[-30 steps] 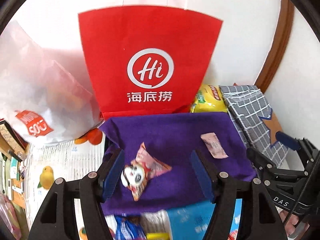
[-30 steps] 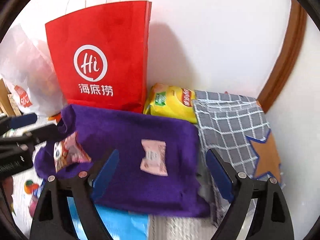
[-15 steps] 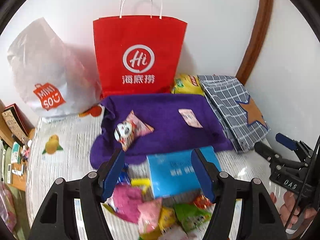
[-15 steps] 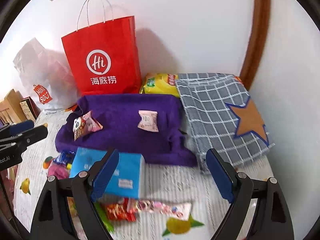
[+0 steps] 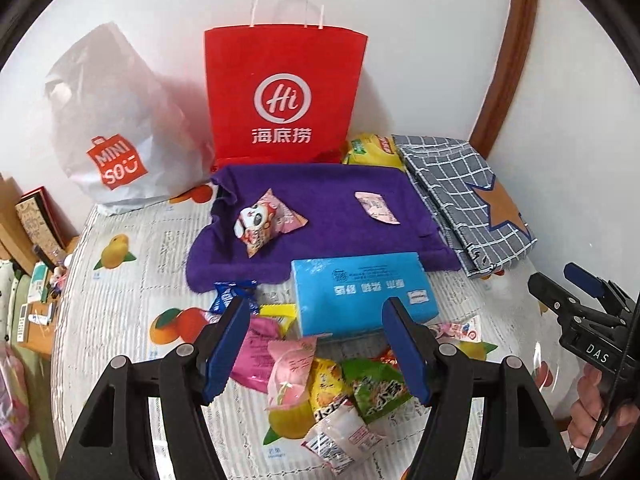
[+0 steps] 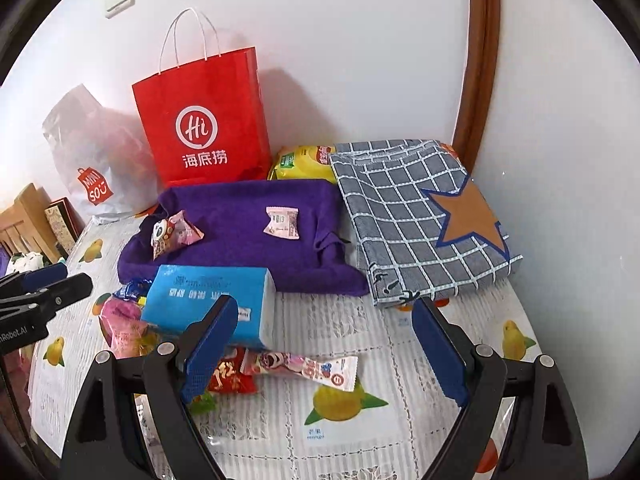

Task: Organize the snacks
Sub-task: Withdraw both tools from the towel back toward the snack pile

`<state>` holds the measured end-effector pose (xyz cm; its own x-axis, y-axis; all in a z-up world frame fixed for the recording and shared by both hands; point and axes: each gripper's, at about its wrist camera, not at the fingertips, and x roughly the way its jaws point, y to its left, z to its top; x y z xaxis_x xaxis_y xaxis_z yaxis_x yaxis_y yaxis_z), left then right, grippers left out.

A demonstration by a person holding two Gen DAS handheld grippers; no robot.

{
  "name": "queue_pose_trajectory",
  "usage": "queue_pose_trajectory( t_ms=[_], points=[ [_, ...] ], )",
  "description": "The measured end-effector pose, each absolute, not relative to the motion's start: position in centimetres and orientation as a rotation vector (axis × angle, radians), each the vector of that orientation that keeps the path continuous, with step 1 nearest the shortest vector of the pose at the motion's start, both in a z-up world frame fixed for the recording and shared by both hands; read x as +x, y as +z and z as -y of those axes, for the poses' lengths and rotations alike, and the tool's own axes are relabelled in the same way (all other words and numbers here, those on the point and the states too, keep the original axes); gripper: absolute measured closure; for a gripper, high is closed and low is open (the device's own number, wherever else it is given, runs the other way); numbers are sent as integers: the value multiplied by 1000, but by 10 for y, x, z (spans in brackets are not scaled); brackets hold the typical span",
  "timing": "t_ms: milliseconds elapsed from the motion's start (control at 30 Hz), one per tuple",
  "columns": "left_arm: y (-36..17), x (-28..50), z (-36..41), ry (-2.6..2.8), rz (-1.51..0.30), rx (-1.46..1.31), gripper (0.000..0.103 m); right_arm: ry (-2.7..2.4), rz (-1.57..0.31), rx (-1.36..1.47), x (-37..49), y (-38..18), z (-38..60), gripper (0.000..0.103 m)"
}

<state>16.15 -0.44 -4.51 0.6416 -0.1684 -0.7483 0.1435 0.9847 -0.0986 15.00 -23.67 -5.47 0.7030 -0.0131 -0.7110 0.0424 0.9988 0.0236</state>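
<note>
The left gripper point(image 5: 316, 344) hangs above the table with its 2 blue fingers point(image 5: 226, 346) spread wide and nothing between them. Right under it lies a heap of snack packets point(image 5: 320, 392), pink, yellow, green and white, loose on the fruit-print tablecloth point(image 5: 120, 320). Just past the heap sits a blue box point(image 5: 360, 294), its far edge touching the purple towel point(image 5: 320, 216).

The right gripper point(image 6: 332, 344) is also wide apart and holds nothing, poised over bare tablecloth to the right of the box. Near its left finger lie a red packet point(image 6: 230, 378) and a long pink-and-white packet point(image 6: 304, 368), both close against the box's front corner.

On the towel rest 2 snacks, well apart: a panda-print packet point(image 5: 266, 226) toward the left and a small pink packet point(image 5: 376, 208) toward the right. A folded checked cloth with a brown star point(image 6: 424, 216) lies just beside the towel's right edge. Behind the towel, against the wall, stand a red paper bag point(image 5: 282, 92) and a white plastic bag point(image 5: 116, 128), with a yellow packet point(image 6: 304, 162) between the red bag and the checked cloth.
</note>
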Motion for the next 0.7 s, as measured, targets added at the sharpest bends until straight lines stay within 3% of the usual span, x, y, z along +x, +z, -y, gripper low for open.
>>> queue_pose_trajectory(
  t_ms=[267,467,700],
  points=[
    [-64,163,-10,-126,-871,-41,36,26,-837,59,161,-96,248,17],
    [-81,173,-17,-110,-894,-51,36,139,-897,53,180,-138,243,35],
    [-96,183,-19,-92,-927,-34,36,297,-936,-17,196,-174,224,36]
  ],
)
